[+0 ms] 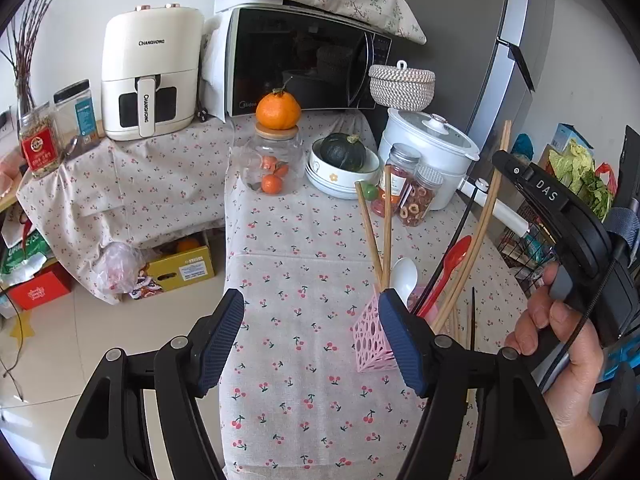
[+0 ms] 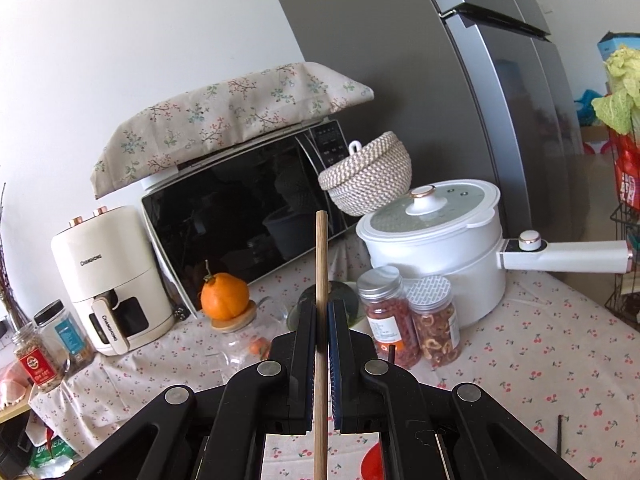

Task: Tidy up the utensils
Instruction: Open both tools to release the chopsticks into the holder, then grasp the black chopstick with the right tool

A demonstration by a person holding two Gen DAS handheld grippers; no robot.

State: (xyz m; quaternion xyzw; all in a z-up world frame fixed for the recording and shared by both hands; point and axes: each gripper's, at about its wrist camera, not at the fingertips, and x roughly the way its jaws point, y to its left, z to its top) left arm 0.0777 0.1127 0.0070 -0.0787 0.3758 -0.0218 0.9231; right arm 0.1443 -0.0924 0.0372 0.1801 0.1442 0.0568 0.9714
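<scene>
Left hand-held gripper gapes over bare tablecloth beside pink holder.

Cherry-print tablecloth over table.

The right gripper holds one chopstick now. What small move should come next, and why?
Probably carry the wooden chopstick over the pink holder and lower it in. The right gripper is shut on it, upright, while two chopsticks, a white spoon and a red spoon already stand in that holder. The left gripper is open and empty beside it.
</scene>
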